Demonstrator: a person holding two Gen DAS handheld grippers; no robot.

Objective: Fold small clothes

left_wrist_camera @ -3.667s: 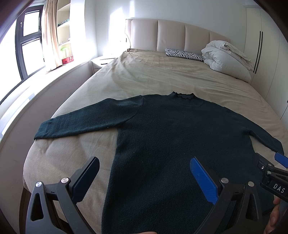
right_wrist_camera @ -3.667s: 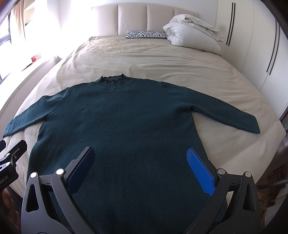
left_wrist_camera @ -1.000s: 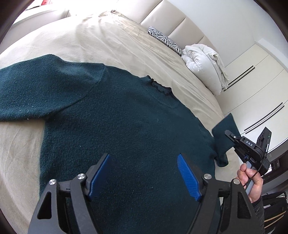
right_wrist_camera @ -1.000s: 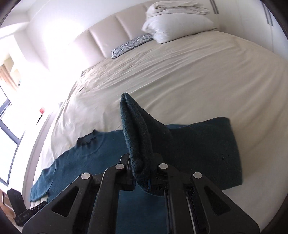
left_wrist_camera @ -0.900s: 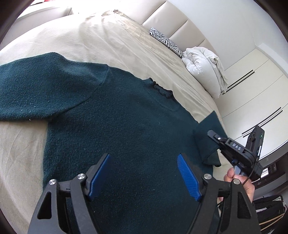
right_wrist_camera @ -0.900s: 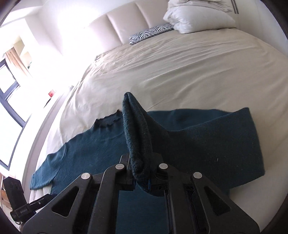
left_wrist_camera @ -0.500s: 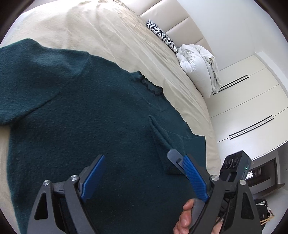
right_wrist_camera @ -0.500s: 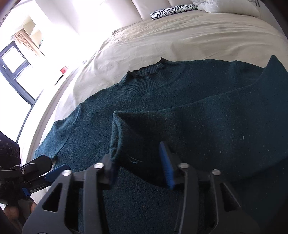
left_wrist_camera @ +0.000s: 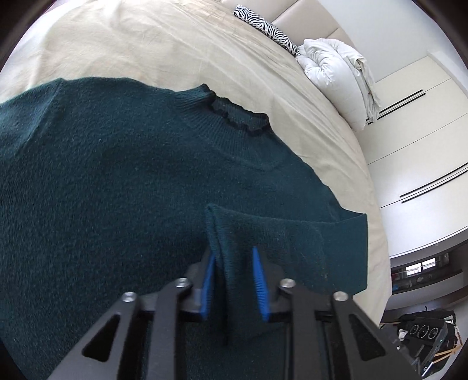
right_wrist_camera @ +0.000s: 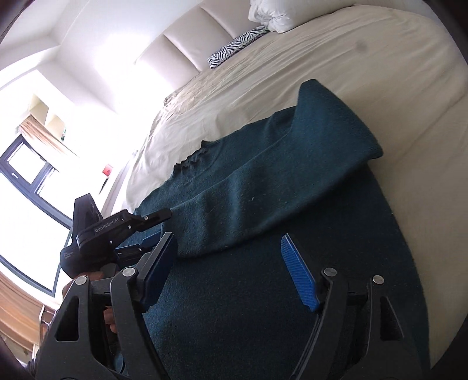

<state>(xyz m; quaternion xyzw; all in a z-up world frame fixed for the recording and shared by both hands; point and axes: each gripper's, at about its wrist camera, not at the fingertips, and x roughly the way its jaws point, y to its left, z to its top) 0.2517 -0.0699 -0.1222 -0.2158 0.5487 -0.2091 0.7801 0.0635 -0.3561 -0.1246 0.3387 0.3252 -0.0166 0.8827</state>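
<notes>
Dark green knit sweater [left_wrist_camera: 117, 181] lies flat on the bed [left_wrist_camera: 131, 43], collar [left_wrist_camera: 239, 117] toward the headboard at 12 o'clock; one sleeve [right_wrist_camera: 263, 187] is folded crosswise over the body. Left tongs [left_wrist_camera: 234, 280] are closing, cuff between the pads. Right tongs [right_wrist_camera: 231, 269] are spread wide, holding nothing, just above the body.

A wide bed [left_wrist_camera: 146, 43] in beige sheets has a padded cream headboard [right_wrist_camera: 187, 38], a zebra-print cushion [left_wrist_camera: 264, 24] and a folded white duvet [left_wrist_camera: 339, 76] at its head, white wardrobe doors [left_wrist_camera: 424, 140] alongside and a bright dark-framed window [right_wrist_camera: 26, 175] opposite
</notes>
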